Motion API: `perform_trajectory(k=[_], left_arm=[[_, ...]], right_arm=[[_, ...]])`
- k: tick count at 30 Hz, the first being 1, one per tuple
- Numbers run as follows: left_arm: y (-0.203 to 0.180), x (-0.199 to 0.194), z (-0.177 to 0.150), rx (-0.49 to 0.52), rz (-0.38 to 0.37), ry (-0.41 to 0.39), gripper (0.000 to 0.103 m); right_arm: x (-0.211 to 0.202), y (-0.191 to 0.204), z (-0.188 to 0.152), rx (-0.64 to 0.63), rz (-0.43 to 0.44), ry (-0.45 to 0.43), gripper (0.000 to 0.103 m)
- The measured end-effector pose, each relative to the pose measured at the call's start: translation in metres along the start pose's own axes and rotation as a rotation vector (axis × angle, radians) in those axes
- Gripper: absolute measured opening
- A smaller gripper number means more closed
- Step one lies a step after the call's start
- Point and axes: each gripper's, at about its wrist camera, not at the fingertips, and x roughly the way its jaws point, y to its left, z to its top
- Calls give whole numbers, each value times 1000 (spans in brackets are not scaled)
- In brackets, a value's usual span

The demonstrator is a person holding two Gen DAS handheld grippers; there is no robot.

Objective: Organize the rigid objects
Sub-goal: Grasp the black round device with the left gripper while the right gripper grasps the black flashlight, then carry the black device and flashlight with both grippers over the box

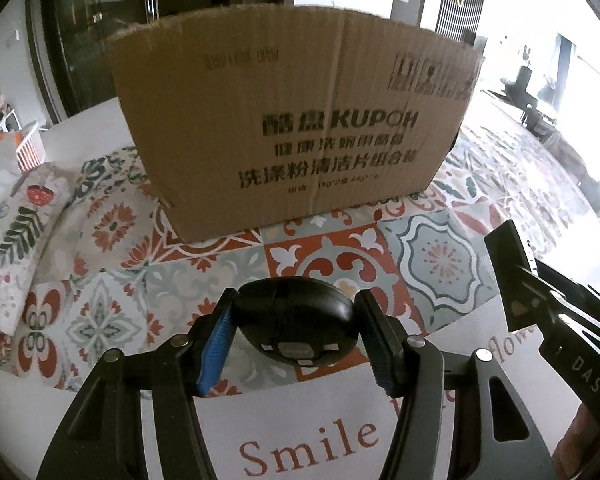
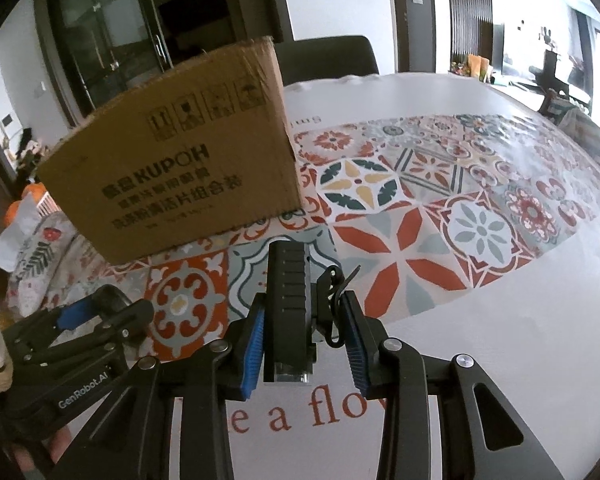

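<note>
1. The counter (image 2: 480, 340) wears a tile-patterned cloth with a white border, in a room of dark glass doors and bright windows. On the cloth stands a brown cardboard box (image 1: 296, 120), its printed side toward you. Neither view looks into it, so I cannot tell how full it is, and its top looks open only as a judgement.

2. Your left gripper (image 1: 296, 336) has its jaws closed on a rounded black mouse-like object (image 1: 296, 320). The blue pads press its two sides and it hangs above the cloth, short of the box.

3. Your right gripper (image 2: 304, 344) holds a narrow black ribbed piece with a metal clip (image 2: 290, 312). The left pad lies flat on it. The right pad meets only the wire clip, so that hold looks less secure.

4. The likely step is dropping both items into the box. Its near wall stands taller than either item, so raise each hand above the rim before moving forward.

5. Take one hand at a time. The grippers are close together, each showing in the other's view, and could knock over the box.

6. Release low inside the box. The rounded object may roll, and the clipped piece may snag on the cardboard edge.
</note>
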Motion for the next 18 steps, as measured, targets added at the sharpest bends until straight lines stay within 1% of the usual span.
perform_trajectory(k=[5,18], left_arm=[[-4,-13,6,-4,2,-31,58],[-6,-63,20,-14,14,-121,58]], right_arm=[[-15,3,3,-13,21,-29,37],[-53,11,17,-29,81,-103,37]])
